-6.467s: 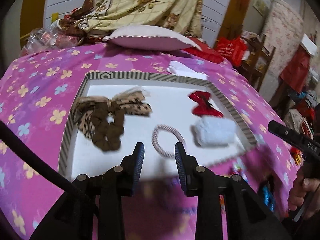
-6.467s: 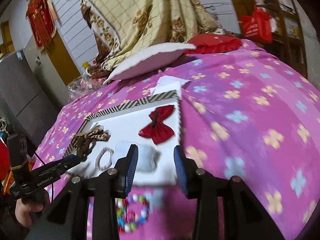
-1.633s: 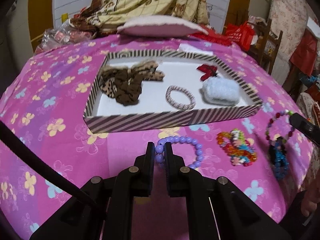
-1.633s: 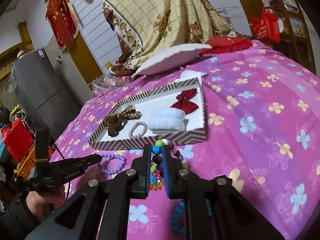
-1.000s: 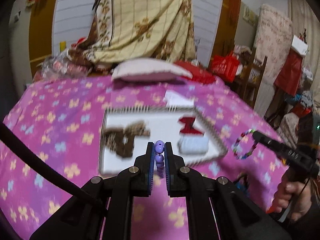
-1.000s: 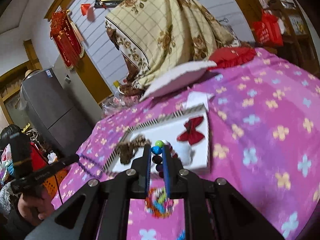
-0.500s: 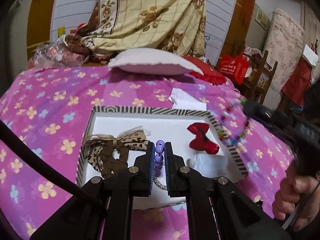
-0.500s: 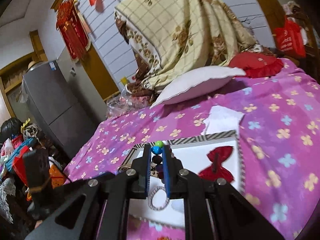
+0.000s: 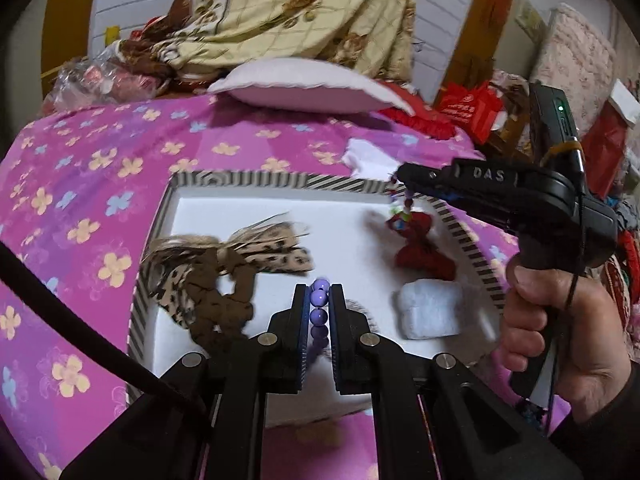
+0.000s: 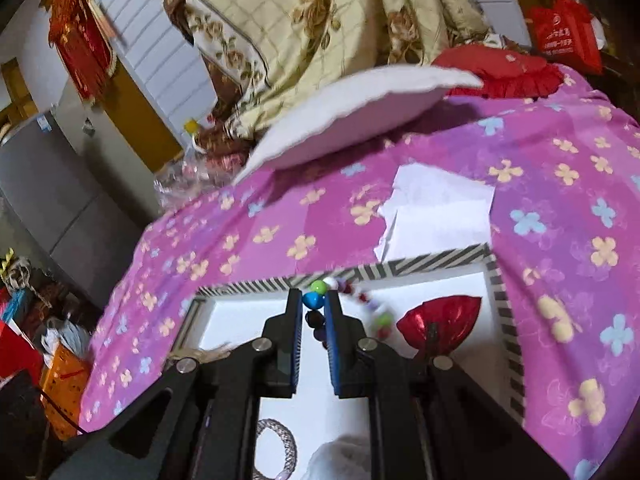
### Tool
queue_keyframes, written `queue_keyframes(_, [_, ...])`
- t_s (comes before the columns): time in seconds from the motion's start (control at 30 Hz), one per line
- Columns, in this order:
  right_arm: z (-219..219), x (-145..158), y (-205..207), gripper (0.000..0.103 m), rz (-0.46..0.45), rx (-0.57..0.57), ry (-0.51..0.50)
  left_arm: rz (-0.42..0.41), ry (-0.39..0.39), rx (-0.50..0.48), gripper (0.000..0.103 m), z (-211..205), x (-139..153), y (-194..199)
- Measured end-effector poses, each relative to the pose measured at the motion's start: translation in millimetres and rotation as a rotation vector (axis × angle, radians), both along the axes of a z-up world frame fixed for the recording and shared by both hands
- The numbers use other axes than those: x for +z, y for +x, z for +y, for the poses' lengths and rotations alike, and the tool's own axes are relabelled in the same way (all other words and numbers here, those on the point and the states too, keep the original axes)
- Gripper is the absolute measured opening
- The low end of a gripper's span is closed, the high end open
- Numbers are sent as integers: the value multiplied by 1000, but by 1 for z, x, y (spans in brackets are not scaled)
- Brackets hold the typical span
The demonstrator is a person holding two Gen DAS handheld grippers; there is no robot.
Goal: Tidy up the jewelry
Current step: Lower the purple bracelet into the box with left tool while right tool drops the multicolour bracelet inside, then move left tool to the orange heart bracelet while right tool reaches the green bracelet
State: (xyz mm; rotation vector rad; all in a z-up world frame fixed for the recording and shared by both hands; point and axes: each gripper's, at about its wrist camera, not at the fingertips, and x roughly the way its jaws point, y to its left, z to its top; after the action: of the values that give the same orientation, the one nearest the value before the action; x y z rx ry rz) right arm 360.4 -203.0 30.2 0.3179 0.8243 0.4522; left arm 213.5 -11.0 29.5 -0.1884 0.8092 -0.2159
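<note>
My left gripper [image 9: 319, 295] is shut on a purple bead bracelet [image 9: 319, 308] and holds it over the near middle of the striped-rim white tray [image 9: 256, 179]. My right gripper [image 10: 312, 300] is shut on a multicoloured bead bracelet [image 10: 316, 296] above the tray's far part [image 10: 436, 260]; in the left wrist view it [image 9: 400, 178] hangs the beads [image 9: 402, 212] over a red bow [image 9: 424, 256]. The tray also holds a leopard bow scrunchie [image 9: 216, 276], a white fluffy scrunchie [image 9: 430, 314] and a pink braided hair tie [image 10: 276, 448].
The tray lies on a pink flowered bedspread [image 9: 80, 200]. A white pillow [image 9: 308, 88], a white paper [image 10: 436, 208] and a piled yellow quilt [image 9: 288, 12] lie behind it. A grey fridge [image 10: 40, 184] and clutter stand to the left of the bed.
Both grippers lifted their bracelets off the bedspread and carried them forward over the tray. The right gripper has swung in over the tray's far right corner.
</note>
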Motion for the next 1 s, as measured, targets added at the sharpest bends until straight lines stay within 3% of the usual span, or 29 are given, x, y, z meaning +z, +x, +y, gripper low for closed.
queue_keyframes(0.13, [14,-21,4,11,59,50,-36,92,25,63,20,11,-24,10])
queue_keyframes(0.2, [17,-25,3,11,75,62,-30,96,68,88,20,11,-27,10])
queue_keyframes(0.37, [22,-27,0,12,79,89,-17,107,90,77,20,8,-29,6])
queue_keyframes(0.43, [21,-27,0,17,80,85,-2,125,95,65,20,7,-32,8])
queue_keyframes(0.5, [19,-26,0,30,83,79,11,131,92,80,20,10,-34,8])
queue_keyframes(0.6, [14,-22,-2,31,73,68,26,136,89,104,20,14,-34,10])
queue_keyframes(0.8, [0,-3,-14,31,13,38,-1,158,66,149,32,26,-38,10])
queue_keyframes(1.0, [-32,19,-69,31,-56,17,-51,150,42,146,49,25,-37,3])
